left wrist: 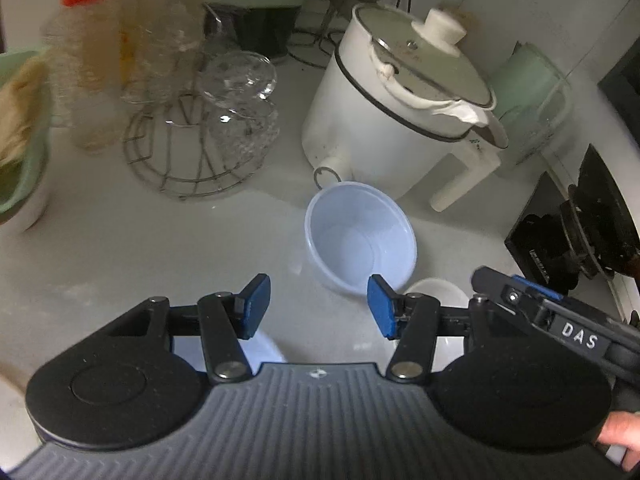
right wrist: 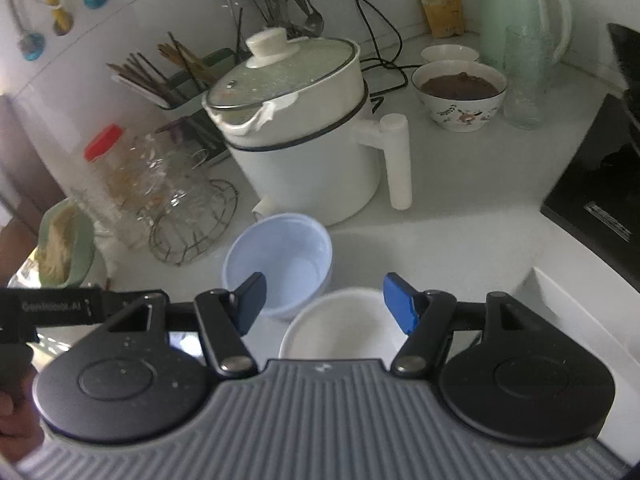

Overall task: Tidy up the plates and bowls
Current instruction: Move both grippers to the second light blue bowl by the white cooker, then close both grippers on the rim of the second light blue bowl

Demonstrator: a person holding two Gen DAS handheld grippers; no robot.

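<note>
A pale blue plastic bowl (left wrist: 360, 240) stands on the white counter just in front of the white electric pot; it also shows in the right wrist view (right wrist: 280, 264). A white bowl (right wrist: 340, 328) sits right in front of it, partly hidden in the left wrist view (left wrist: 436, 292) behind my fingers. My left gripper (left wrist: 318, 306) is open and empty, above the counter just short of the blue bowl. My right gripper (right wrist: 324, 302) is open and empty, hovering over the white bowl. Another pale item (left wrist: 260, 348) lies under my left finger, mostly hidden.
A white electric pot (right wrist: 304, 128) with glass lid stands behind the bowls. A wire rack with glasses (right wrist: 188, 208) and a red-capped jar (right wrist: 104, 160) are left. A patterned bowl of dark food (right wrist: 460, 96), a green kettle (right wrist: 516, 12) and a black cooktop (right wrist: 600, 184) are right.
</note>
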